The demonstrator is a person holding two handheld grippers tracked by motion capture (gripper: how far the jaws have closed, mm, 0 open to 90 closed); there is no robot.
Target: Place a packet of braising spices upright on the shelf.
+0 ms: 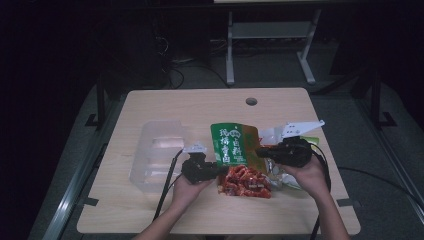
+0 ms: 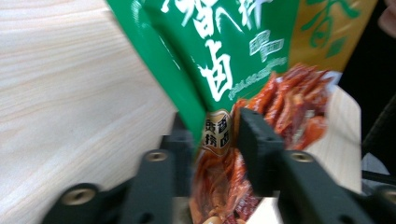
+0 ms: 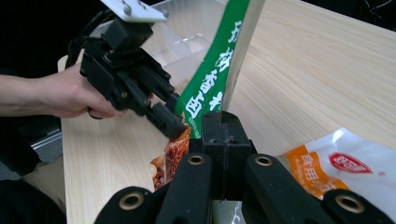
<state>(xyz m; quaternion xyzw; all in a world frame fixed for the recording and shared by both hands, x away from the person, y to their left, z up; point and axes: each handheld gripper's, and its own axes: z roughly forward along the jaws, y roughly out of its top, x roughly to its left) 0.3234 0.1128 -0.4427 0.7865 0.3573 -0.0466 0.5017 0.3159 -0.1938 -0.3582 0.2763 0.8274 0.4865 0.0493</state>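
A green snack bag (image 1: 234,144) with white characters and a red food picture on its lower part is held up over the wooden table (image 1: 200,105) between both grippers. My left gripper (image 1: 216,171) is shut on the bag's lower left edge; in the left gripper view its jaws (image 2: 217,134) pinch the bag (image 2: 224,56) near the red picture. My right gripper (image 1: 260,151) is shut on the bag's right edge. In the right gripper view its jaws (image 3: 219,116) clamp the thin edge of the bag (image 3: 210,79), and the left gripper (image 3: 172,122) grips from the far side.
A clear plastic container (image 1: 155,155) stands left of the bag, also seen as the container (image 3: 187,32) behind the left hand. A white and orange packet (image 3: 336,163) and other packets (image 1: 281,176) lie under the right hand. A round hole (image 1: 251,101) marks the table's far side.
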